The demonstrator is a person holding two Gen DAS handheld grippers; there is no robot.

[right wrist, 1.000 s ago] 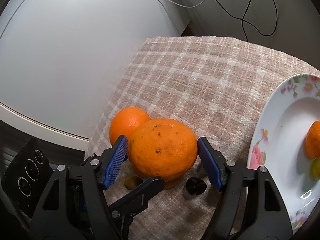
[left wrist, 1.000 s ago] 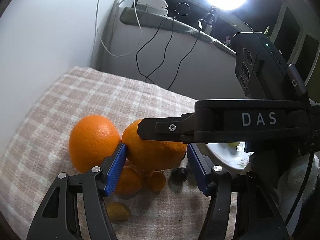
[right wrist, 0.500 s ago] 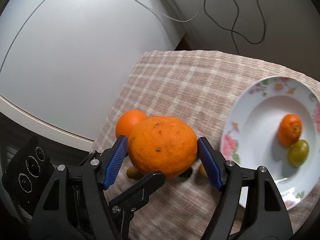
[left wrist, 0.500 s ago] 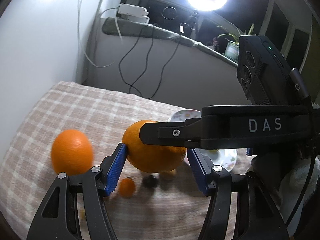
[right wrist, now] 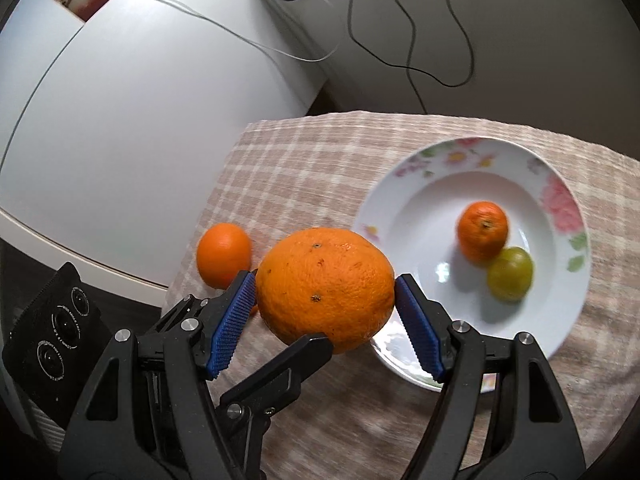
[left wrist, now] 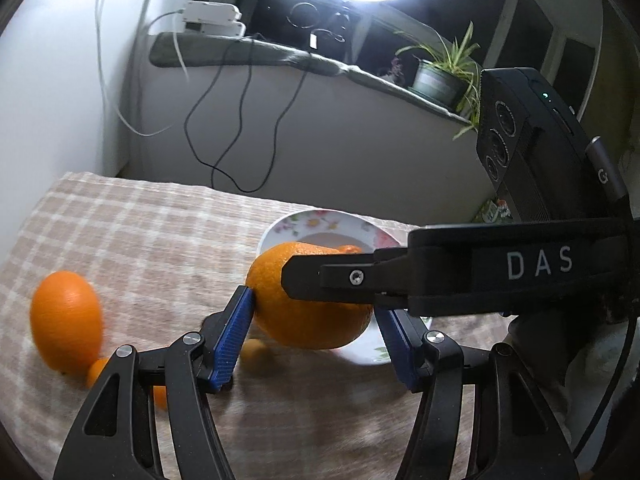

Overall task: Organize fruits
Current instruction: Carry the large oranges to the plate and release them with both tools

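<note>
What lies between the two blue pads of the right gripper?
The large orange, touching both pads and lifted off the cloth; the right wrist view shows it.

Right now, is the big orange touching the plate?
Apart. The right wrist view shows the big orange pinched between the right gripper's fingers, lifted above the plate near its rim.
</note>
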